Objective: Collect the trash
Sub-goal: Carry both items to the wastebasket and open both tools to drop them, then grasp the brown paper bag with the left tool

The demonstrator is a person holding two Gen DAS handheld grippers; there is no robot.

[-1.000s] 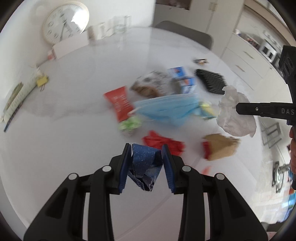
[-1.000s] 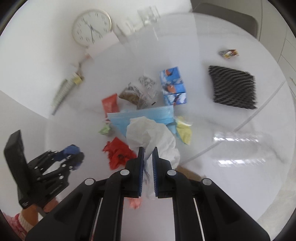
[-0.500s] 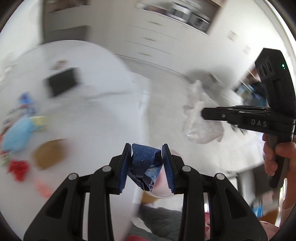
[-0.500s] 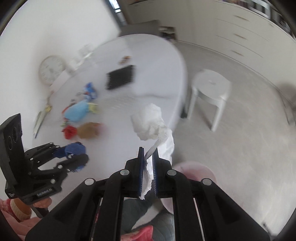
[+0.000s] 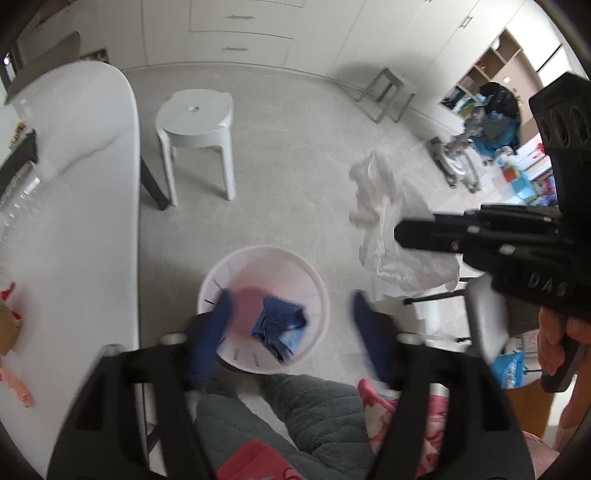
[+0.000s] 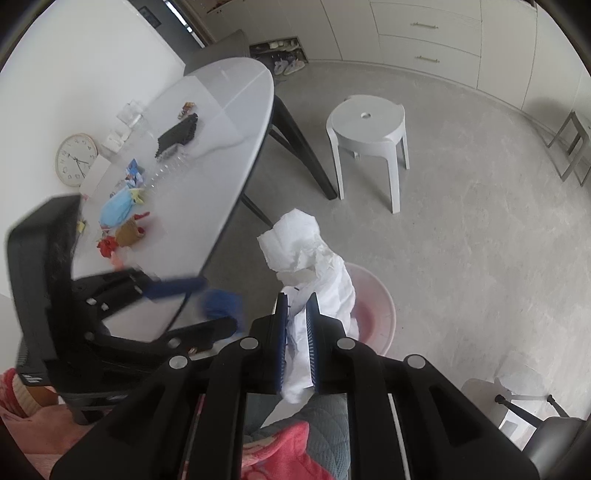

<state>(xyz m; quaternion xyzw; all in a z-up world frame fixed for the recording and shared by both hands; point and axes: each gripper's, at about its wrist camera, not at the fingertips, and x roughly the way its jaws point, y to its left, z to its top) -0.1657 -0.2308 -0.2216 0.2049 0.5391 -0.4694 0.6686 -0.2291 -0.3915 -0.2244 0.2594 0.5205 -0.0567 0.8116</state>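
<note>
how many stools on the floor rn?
2. A white round plastic stool stands on the floor beside the table; a grey square-framed stool stands farther off, by the cabinets. More may be hidden out of frame.

Home dining area, white table (image 6: pixel 221 122), plastic stool (image 6: pixel 365 122), wall cabinets (image 6: pixel 424 26), clock (image 6: pixel 75 159)

We see a dark blue speckled wrapper (image 5: pixel 277 325) in a white bin (image 5: pixel 317 280) with a pinkish bottom at lower centre of the left view. Our grippers are black with blue pads (image 5: pixel 212 332). The crumpled tissue (image 6: pixel 303 251) is white; stool (image 6: pixel 365 122) white, floor (image 6: pixel 480 221) mottled grey, quilted trousers (image 5: pixel 317 417) grey-green.
</note>
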